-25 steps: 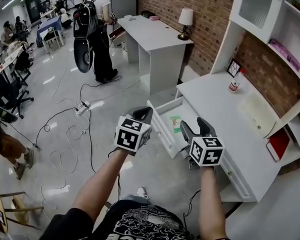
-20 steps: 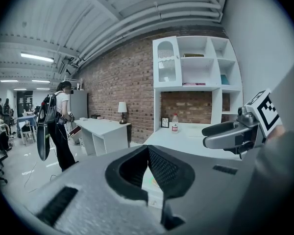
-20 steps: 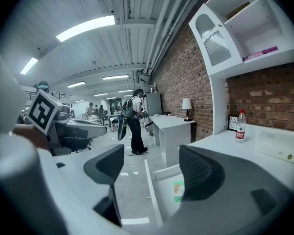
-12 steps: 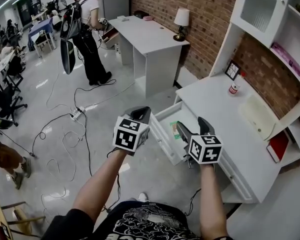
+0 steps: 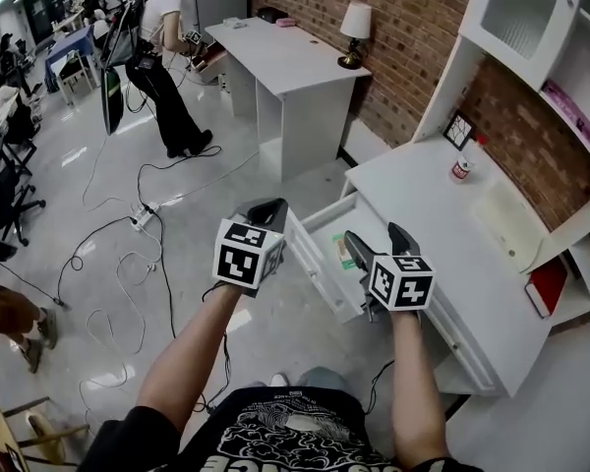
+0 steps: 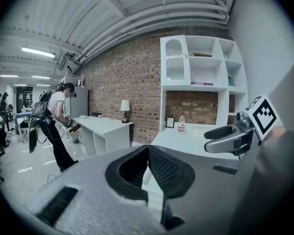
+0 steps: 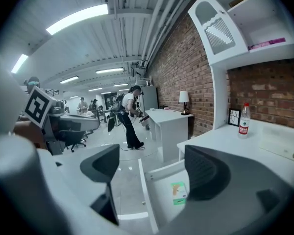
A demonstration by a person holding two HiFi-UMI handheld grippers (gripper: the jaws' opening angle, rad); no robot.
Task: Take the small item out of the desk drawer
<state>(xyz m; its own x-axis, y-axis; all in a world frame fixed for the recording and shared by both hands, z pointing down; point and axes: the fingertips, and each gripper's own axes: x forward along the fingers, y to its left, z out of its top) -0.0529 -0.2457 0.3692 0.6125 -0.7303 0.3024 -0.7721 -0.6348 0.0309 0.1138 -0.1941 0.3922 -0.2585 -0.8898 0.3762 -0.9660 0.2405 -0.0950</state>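
The white desk's drawer point(image 5: 315, 262) stands pulled out, and a small green and white item point(image 5: 343, 252) lies flat on its floor. My right gripper point(image 5: 376, 235) hovers over the drawer's near right part, its jaws opening wide with nothing held between them. In the right gripper view the item point(image 7: 178, 193) shows low between the spread fingers point(image 7: 202, 174), inside the drawer point(image 7: 145, 196). My left gripper point(image 5: 266, 210) hangs just left of the drawer front, above the floor. Its pads point(image 6: 162, 166) meet, shut on nothing.
On the desk top point(image 5: 423, 205) stand a bottle point(image 5: 461, 169) and a small frame point(image 5: 459, 131); shelves rise behind. A second white desk point(image 5: 285, 62) with a lamp point(image 5: 354, 29) lies farther off. A person point(image 5: 152, 42) stands beside it. Cables point(image 5: 128, 254) trail over the floor.
The right gripper's fingers have spread wider and it has edged further over the drawer. The left gripper has drifted slightly left. The person in the background has stepped away.
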